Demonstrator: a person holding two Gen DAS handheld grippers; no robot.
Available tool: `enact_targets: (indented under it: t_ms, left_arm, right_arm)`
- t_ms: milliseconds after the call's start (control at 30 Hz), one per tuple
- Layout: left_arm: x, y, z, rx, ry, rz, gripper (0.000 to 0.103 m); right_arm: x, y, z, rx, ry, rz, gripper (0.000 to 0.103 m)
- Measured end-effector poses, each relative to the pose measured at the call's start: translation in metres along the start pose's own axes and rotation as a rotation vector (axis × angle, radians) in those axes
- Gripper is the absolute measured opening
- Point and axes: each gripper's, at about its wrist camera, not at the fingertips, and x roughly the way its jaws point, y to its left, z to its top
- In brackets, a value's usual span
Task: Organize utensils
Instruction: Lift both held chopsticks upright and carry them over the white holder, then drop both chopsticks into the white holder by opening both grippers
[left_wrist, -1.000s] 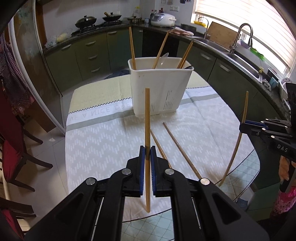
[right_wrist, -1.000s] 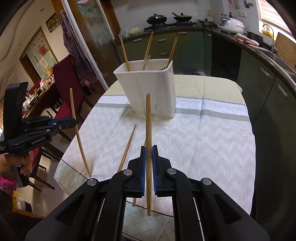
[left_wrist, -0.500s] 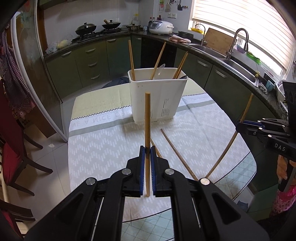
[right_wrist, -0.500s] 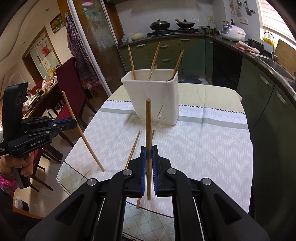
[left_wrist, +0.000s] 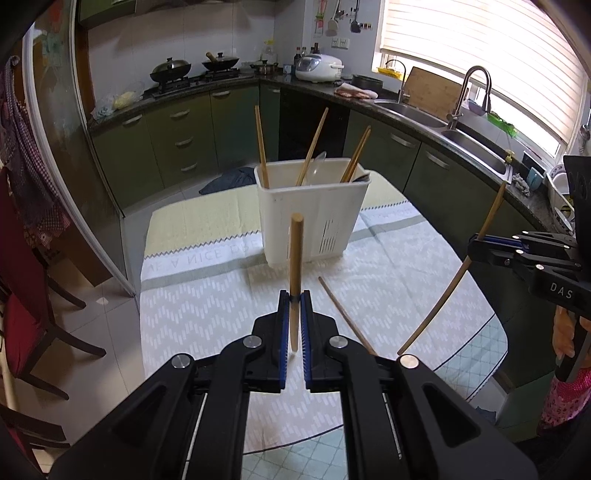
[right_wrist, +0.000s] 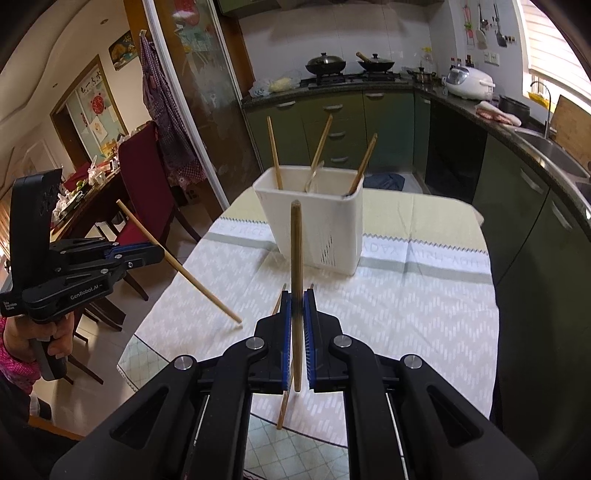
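Clamping one chopstick (left_wrist: 295, 266) each, left tool (left_wrist: 294, 295) and right tool (right_wrist: 296, 295) hide the lower shafts

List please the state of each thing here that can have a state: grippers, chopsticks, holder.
Left gripper: shut on a chopstick, held upright.
Right gripper: shut on a chopstick, held upright.
Left chopstick: off the table, gripped.
Right chopstick: off the table, gripped.
Holder: upright on the tablecloth, with chopsticks leaning inside.
Loose chopstick: lying flat on the tablecloth.

Kitchen around a cloth-covered table

From the white chevron-patterned tablecloth (left_wrist: 207, 306): dark red wooden chair (left_wrist: 22, 325) just left, steel curved faucet (left_wrist: 476, 85) far right, white rice cooker (left_wrist: 317, 68) well beyond.
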Motion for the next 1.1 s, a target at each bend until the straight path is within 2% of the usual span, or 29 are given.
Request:
enact_targets:
  t_ms: [400,733,933,1100]
  left_arm:
    - [-0.023,-0.002,0.047,0.011,-0.085,-0.011,0.006]
    - [-0.052,-0.007,0.107,0.026,-0.189,-0.016,0.006]
    - [-0.064,-0.01,0.152,0.031,-0.283,-0.01,0.006]
    - [-0.05,-0.006,0.179,0.024,-0.327,-0.005,0.006]
  right_arm:
    - [-0.028,0.006,0.056,-0.024,-0.081,-0.003,0.007]
    - [-0.055,0.008,0.129,-0.018,-0.199,0.017,0.007]
    - [-0.052,0.004,0.172,-0.006,-0.258,-0.007,0.007]
    - [-0.035,-0.005,0.202,0.005,-0.287,-0.06,0.007]
